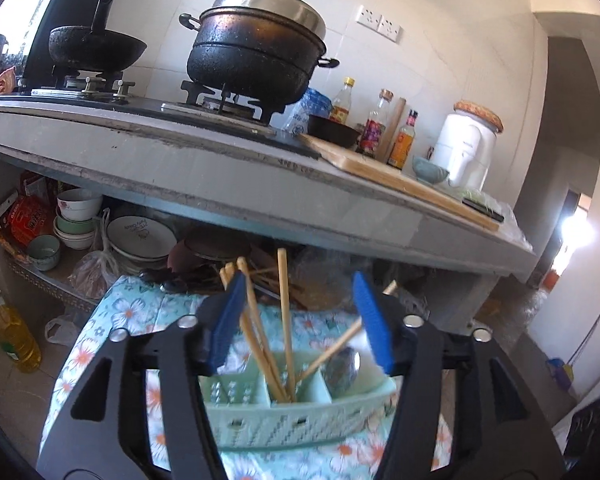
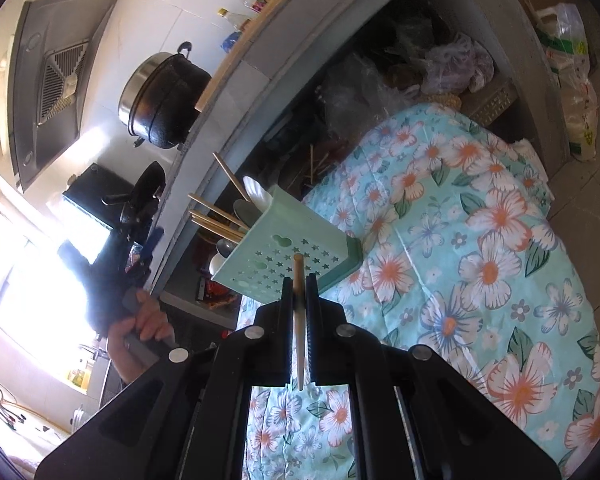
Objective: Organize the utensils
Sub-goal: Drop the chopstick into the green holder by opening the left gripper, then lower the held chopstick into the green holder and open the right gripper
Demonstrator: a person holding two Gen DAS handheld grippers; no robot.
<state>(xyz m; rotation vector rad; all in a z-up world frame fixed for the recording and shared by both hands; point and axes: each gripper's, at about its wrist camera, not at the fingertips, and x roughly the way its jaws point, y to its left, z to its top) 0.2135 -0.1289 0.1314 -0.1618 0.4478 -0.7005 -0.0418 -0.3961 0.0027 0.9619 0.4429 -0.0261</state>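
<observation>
Right wrist view: right gripper [image 2: 299,280] clamped on one chopstick [image 2: 299,320], just short of the green caddy [image 2: 288,252]
Left gripper [image 1: 300,316] spread wide, empty, above caddy on floral cloth [image 2: 480,240]; four chopsticks [image 1: 285,320], one metal spoon [image 1: 342,366] inside

A black lidded pot [image 1: 256,52] and wok [image 1: 96,46] sit on the stove, above stacked bowls [image 1: 78,218].

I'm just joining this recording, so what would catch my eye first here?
Likely the mint green utensil holder on the flowered cloth, bristling with chopsticks. The right gripper pinches a single chopstick; the left gripper hangs open above the holder. A blackened pot sits on the stove behind.
</observation>
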